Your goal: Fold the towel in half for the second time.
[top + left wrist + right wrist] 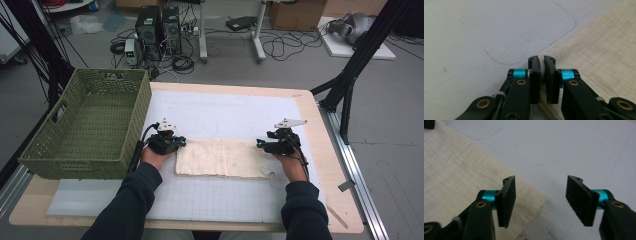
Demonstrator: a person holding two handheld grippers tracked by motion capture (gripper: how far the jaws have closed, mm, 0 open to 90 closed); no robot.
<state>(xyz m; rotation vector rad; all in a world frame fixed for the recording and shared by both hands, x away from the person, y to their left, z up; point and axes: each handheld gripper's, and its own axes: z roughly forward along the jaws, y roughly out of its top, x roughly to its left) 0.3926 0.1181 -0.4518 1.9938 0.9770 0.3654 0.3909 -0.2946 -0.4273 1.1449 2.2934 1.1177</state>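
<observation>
A cream-coloured, crinkled rectangular cloth [221, 158] lies flat on a white gridded mat [225, 115] that covers the pale wooden bench [327, 165], near the bench's front middle. To the left of the cloth, on the bench's left end, stands a large olive-green woven basket [87, 125] with handle slots, well apart from the cloth. A person's two forearms in dark sleeves come in from the bottom edge, each hand holding a black gripper with turquoise rings. The left gripper [541, 65] sits at the cloth's left edge, its jaws pinched tight on a fold of the cloth's corner. The right gripper [541, 200] sits at the cloth's right edge, its jaws standing half apart with nothing pressed between them; one jaw is over the cloth's corner, the other over bare mat.
</observation>
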